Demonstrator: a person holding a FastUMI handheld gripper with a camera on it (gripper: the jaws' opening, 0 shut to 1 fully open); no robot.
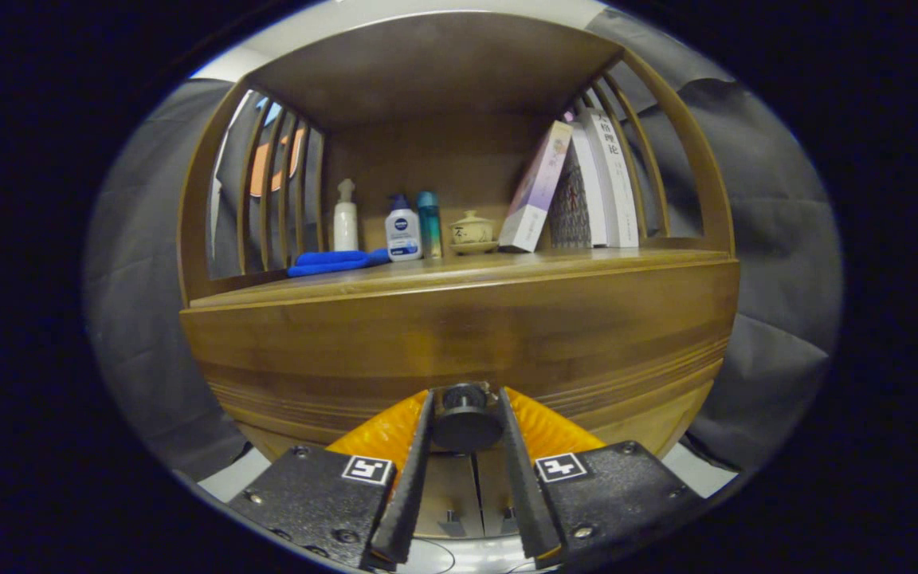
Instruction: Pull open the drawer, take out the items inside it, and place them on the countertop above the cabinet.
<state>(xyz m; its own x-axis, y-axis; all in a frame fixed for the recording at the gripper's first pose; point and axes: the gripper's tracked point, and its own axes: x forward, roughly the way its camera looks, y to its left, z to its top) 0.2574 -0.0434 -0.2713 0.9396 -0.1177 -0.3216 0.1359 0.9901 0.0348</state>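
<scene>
A wooden cabinet fills the space ahead, with its drawer front (459, 335) just under the countertop (459, 271). A round black knob (467, 418) sticks out of the drawer front, and my gripper (465, 414) is shut on it, one finger pressing on each side. The fingers (415, 462) have black pads with orange ribbed backing. The drawer sits flush with the cabinet, so its inside is hidden.
On the countertop stand a white pump bottle (345, 215), a white-and-blue bottle (402, 229), a teal tube (429, 225), a lidded ceramic cup (472, 231), leaning books (578, 187) and a folded blue cloth (331, 261). Slatted wooden sides (276, 187) and a roof enclose the shelf.
</scene>
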